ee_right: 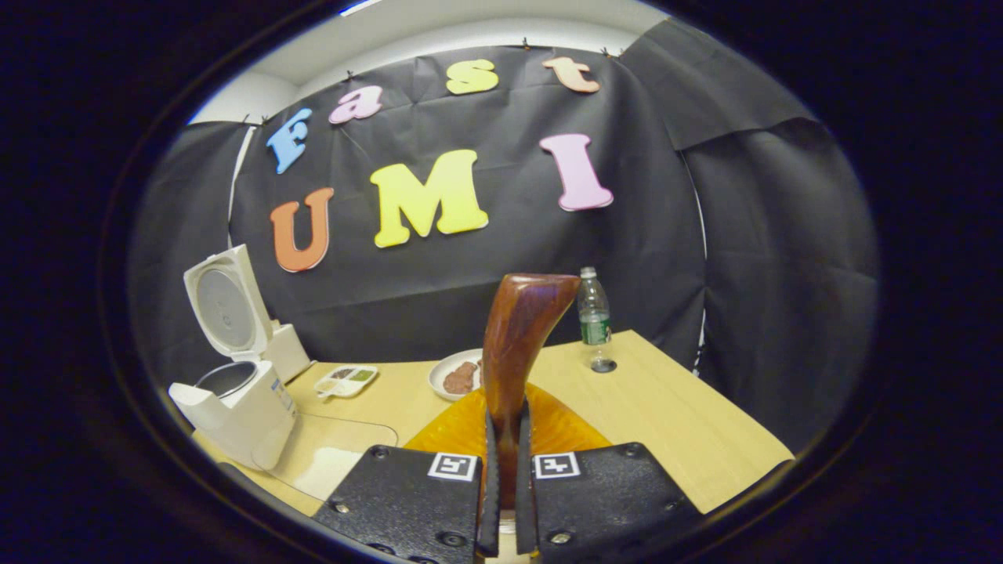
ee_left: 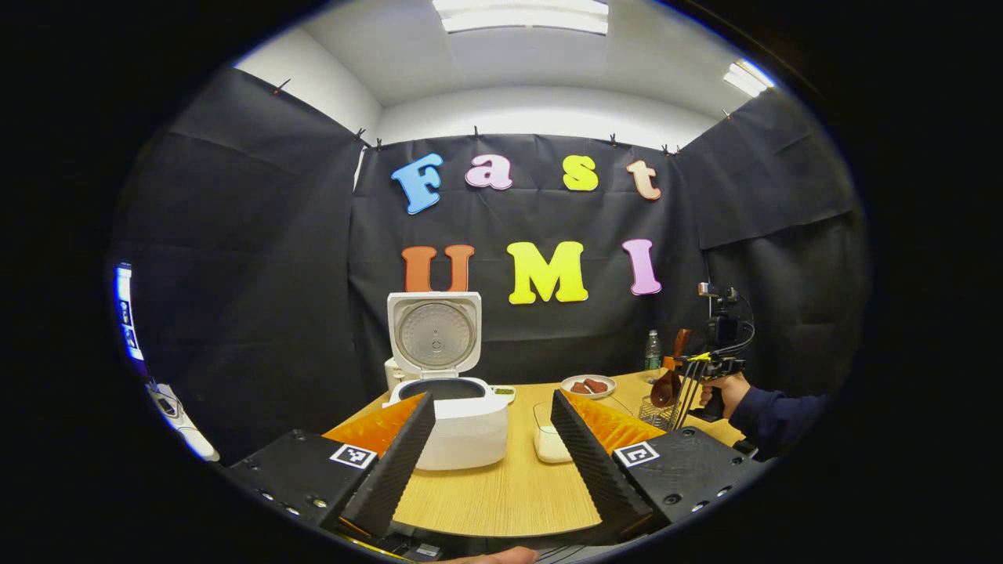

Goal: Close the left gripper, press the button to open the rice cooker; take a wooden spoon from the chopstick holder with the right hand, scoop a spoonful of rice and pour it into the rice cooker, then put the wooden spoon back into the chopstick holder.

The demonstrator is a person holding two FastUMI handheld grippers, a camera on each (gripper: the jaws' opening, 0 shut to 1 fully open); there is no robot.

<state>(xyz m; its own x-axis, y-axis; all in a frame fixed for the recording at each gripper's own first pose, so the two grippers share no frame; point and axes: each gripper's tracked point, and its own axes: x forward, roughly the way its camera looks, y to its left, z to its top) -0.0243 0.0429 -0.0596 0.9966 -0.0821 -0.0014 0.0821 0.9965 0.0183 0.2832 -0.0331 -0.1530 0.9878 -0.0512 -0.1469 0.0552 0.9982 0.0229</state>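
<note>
The white rice cooker (ee_left: pixel 462 427) stands on the table with its lid (ee_left: pixel 433 333) raised upright and the dark pot showing. My left gripper (ee_left: pixel 492 398) is open just in front of it, with nothing between the fingers. A clear container of rice (ee_left: pixel 551 442) sits to the cooker's right. Farther right, a hand holds my right gripper (ee_left: pixel 701 364) above the wire chopstick holder (ee_left: pixel 654 411). That gripper (ee_right: pixel 507 415) is shut on a brown wooden spoon (ee_right: pixel 517 337), which sticks up between its fingers. The open cooker (ee_right: pixel 235 392) and the rice container (ee_right: pixel 329 454) lie to its left.
At the back of the wooden table (ee_right: pixel 666 415) are a plate of brown food (ee_right: pixel 458 376), a small divided dish (ee_right: pixel 345 380) and a water bottle (ee_right: pixel 594 313). Black cloth walls close the booth on three sides. The table's right edge is near.
</note>
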